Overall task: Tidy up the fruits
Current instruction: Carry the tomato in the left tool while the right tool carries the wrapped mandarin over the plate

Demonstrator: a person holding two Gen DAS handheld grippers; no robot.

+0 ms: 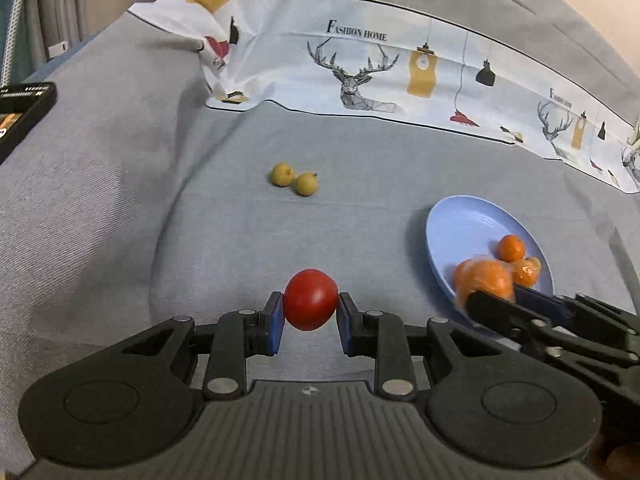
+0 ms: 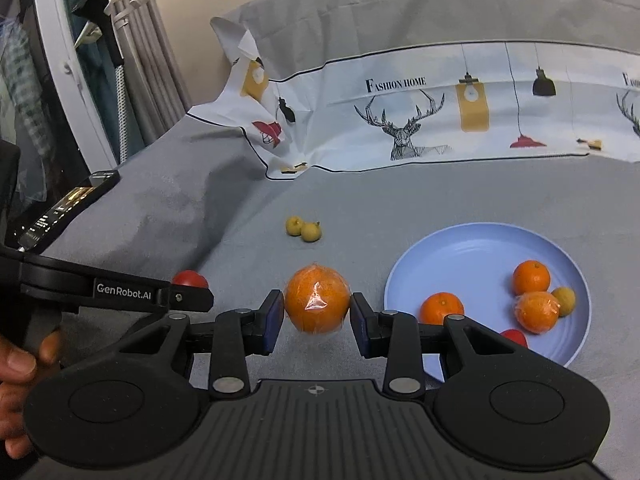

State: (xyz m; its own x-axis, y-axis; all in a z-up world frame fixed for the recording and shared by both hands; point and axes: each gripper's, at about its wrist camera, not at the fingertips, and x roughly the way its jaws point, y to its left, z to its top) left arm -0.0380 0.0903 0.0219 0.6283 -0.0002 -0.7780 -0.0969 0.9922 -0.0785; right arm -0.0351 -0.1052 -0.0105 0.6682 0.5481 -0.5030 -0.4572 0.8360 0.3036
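Both grippers are carrying fruit toward the plate (image 2: pixel 472 240), so the step in hand is the transfer of two pieces at once. The left gripper (image 1: pixel 311 312) is gripping a tomato (image 1: pixel 311 299) at the lower centre of its view; its jaws are narrowly parted and pressing on the tomato's two sides. The right gripper (image 2: pixel 316 316) is gripping a wrapped orange (image 2: pixel 317 299) at the centre of its view, its jaws closed onto the fruit's flanks, with the clear film catching the light.

The surface looks like a bed (image 2: pixel 240 208) under a grey cover, not a table. The blue plate is sitting at the right of the right-wrist view, just beside the right gripper's right finger. It is holding two bare oranges (image 2: pixel 531 278), a second wrapped orange (image 2: pixel 538 311), a small yellow fruit (image 2: pixel 565 300) touching that one, and a red fruit (image 2: pixel 515 337) half hidden behind the gripper.

Two yellow fruits (image 1: pixel 295 180) are lying loose on the cover, touching each other, above centre in both views and well apart from the plate.

The next move seemingly calls for bringing each gripper over a bare part of the plate, the upper left looking freest, lowering before letting go so the round fruit is not rolling off the shallow rim.
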